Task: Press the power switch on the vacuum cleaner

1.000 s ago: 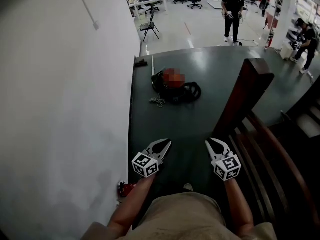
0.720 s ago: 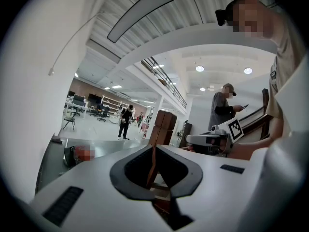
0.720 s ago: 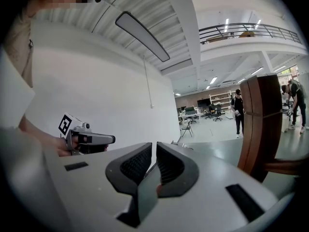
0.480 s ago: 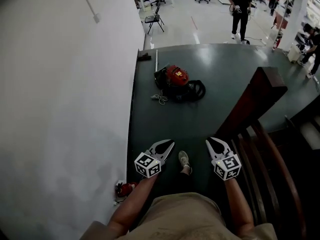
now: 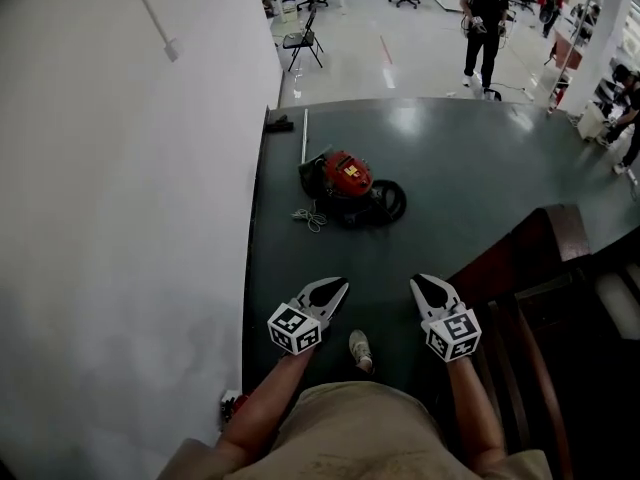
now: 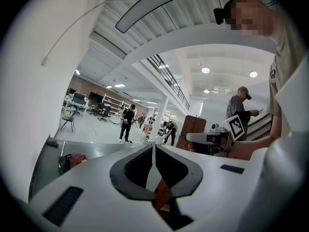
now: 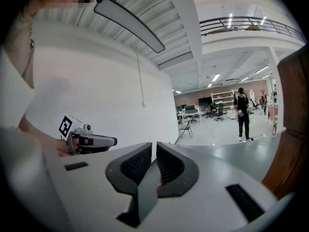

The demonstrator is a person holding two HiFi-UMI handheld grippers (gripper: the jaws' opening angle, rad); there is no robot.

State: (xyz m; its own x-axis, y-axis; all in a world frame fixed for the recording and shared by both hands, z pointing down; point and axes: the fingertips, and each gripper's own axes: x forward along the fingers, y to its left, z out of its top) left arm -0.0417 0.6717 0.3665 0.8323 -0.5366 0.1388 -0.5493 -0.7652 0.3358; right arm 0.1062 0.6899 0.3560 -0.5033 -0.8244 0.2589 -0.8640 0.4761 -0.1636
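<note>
Vacuum [image 5: 346, 176] lies far ahead; the right gripper view misses it. Left gripper [image 5: 334, 287] and right gripper [image 5: 420, 284] are closed, empty.

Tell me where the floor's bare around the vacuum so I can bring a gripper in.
The floor is bare on the near side of the vacuum cleaner, and widely to the right of its coiled hose up to the wooden banister. The side toward the wall is crowded: cord and wand.

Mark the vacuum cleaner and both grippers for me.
vacuum cleaner [image 5: 347, 172]: head view, on its red top cover.
left gripper [image 5: 335, 287]: head view, at the tips of its shut jaws.
right gripper [image 5: 421, 284]: head view, at the tips of its shut jaws.
</note>
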